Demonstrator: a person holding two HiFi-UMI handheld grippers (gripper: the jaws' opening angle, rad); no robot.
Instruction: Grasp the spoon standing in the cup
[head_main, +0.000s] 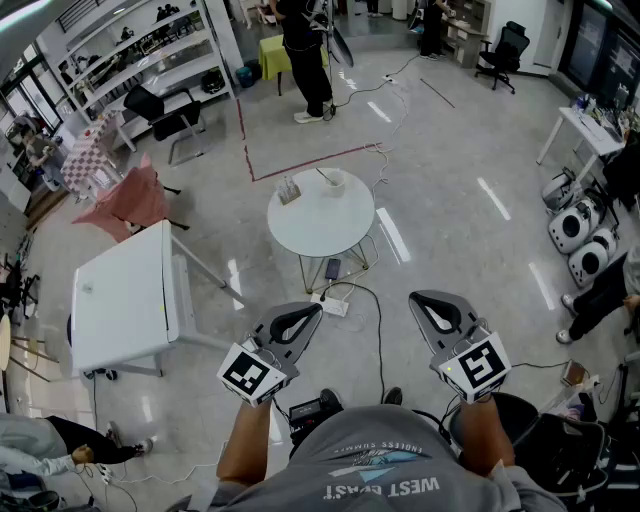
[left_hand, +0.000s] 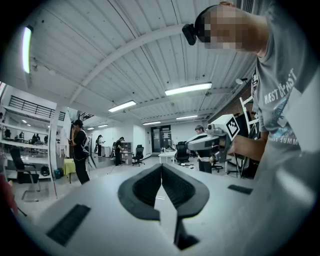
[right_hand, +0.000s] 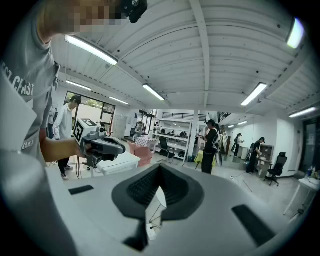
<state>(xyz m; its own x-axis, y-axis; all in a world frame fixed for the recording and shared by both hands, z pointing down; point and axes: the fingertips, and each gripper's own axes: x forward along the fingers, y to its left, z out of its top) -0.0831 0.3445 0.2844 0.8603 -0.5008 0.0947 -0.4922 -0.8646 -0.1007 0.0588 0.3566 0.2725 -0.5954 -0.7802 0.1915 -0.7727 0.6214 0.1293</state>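
Note:
A white cup (head_main: 334, 182) with a spoon (head_main: 326, 176) leaning in it stands at the far side of a small round white table (head_main: 322, 222) in the head view. Both grippers are held close to my body, well short of that table. My left gripper (head_main: 311, 309) is shut, its jaws meeting at the tip with nothing between them (left_hand: 161, 168). My right gripper (head_main: 426, 298) is shut and empty as well (right_hand: 160, 168). Each gripper view shows the other gripper off to one side: the right gripper (left_hand: 207, 143), the left gripper (right_hand: 102, 145).
A small holder (head_main: 290, 190) also stands on the round table. A power strip (head_main: 330, 303) and cables lie on the floor under it. A white rectangular table (head_main: 125, 300) is at the left. A person (head_main: 305, 50) stands beyond, and white machines (head_main: 575, 228) sit at the right.

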